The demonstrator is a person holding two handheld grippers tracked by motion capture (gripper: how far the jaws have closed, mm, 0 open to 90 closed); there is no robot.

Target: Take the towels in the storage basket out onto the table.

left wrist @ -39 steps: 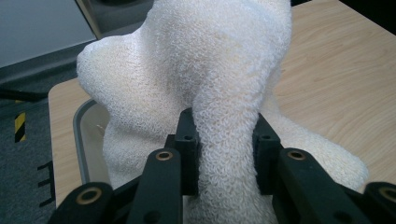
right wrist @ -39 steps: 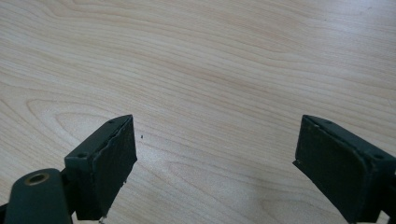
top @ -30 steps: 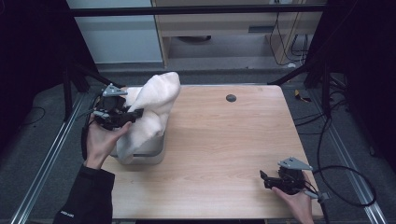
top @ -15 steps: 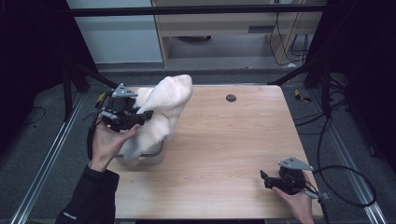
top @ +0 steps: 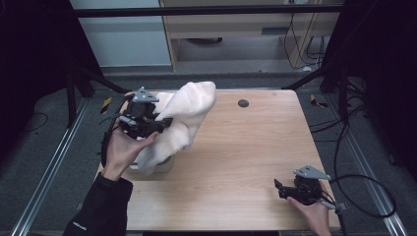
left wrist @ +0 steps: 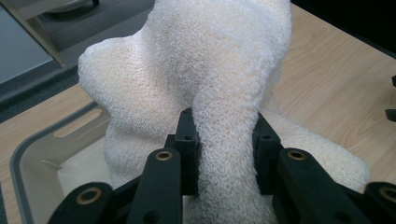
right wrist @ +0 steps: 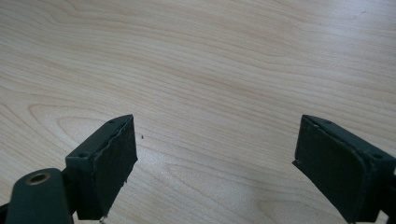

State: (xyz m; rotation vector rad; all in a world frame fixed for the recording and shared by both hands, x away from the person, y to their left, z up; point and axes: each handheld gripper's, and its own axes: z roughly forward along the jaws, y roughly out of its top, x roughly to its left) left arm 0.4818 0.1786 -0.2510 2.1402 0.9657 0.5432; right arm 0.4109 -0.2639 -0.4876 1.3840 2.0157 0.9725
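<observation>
The cream-white terry towel (top: 184, 120) hangs bunched from your left claw (top: 160, 123), lifted over the left part of the light wooden surface (top: 246, 157). Its upper end rises in a rounded lump toward the far edge of the surface, and its lower end trails down into the pale grey plastic bin (top: 164, 164) that stands by the near left part of the surface. In the left gripper view the towel (left wrist: 219, 93) fills the middle, a thick fold of it pinched between the two black pads, which press into the pile on either side; your left claw (left wrist: 226, 158) is closed firmly on that fold. To the left in that view you see the bin (left wrist: 28, 158), its rounded grey rim and a slotted handle in its wall, with more towel lying inside.

Your left hand (top: 125, 150) holds that claw from below, the dark sleeve coming in from the bottom left.

Well apart from all this, your right claw (top: 280, 189) rests low at the near right corner of the surface, pointing left. In the right gripper view your right claw (right wrist: 215, 163) stands wide apart with nothing between its pads, bare wood grain (right wrist: 210, 70) beneath.

A small dark round disc (top: 243, 103) lies near the far edge of the surface, clear of the towel.
</observation>
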